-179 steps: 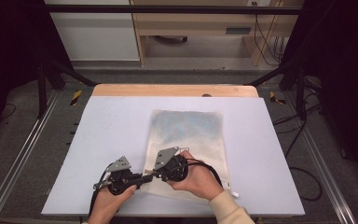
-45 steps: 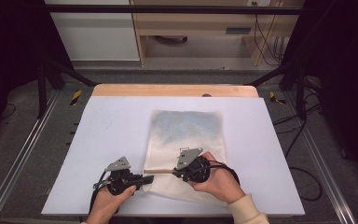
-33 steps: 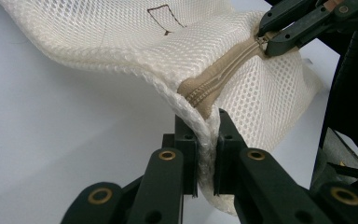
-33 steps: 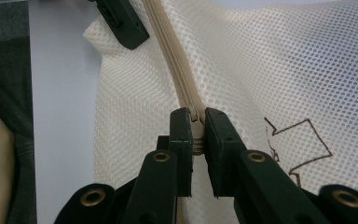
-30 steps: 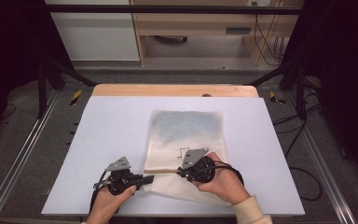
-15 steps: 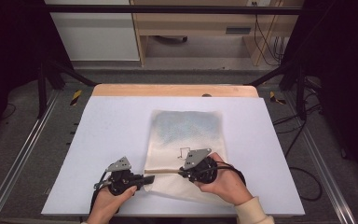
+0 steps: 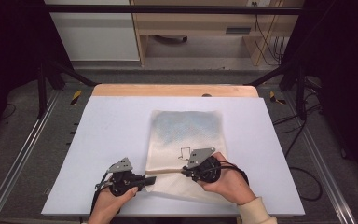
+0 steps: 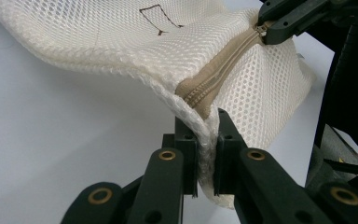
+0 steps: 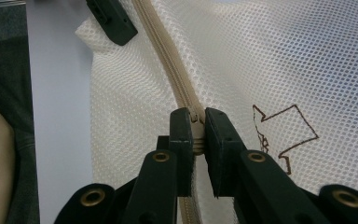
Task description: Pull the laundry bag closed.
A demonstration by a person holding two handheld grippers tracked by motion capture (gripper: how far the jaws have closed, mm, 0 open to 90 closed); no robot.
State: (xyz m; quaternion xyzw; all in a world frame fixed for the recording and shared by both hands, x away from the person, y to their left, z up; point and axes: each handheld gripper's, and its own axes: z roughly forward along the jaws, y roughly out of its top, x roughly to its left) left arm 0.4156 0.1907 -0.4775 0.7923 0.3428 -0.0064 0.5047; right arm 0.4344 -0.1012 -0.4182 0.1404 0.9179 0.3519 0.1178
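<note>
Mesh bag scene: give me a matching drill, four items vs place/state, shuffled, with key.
1. left gripper
2. right gripper
3. mesh bag
4. brown arrow mark

A. printed on the mesh beside the zipper
B. shut on the bag's corner at the zipper end
C. lies on the white table
D. shut on the zipper partway along

Pairs: 1-B, 2-D, 3-C, 4-A

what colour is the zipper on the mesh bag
Beige, on the zipper of the cream mesh bag; clearest in the right gripper view.

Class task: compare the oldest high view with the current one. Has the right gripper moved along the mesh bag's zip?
Yes. The right gripper has slid rightward along the zip, away from the left gripper, which stays at the mesh bag's corner.
</note>
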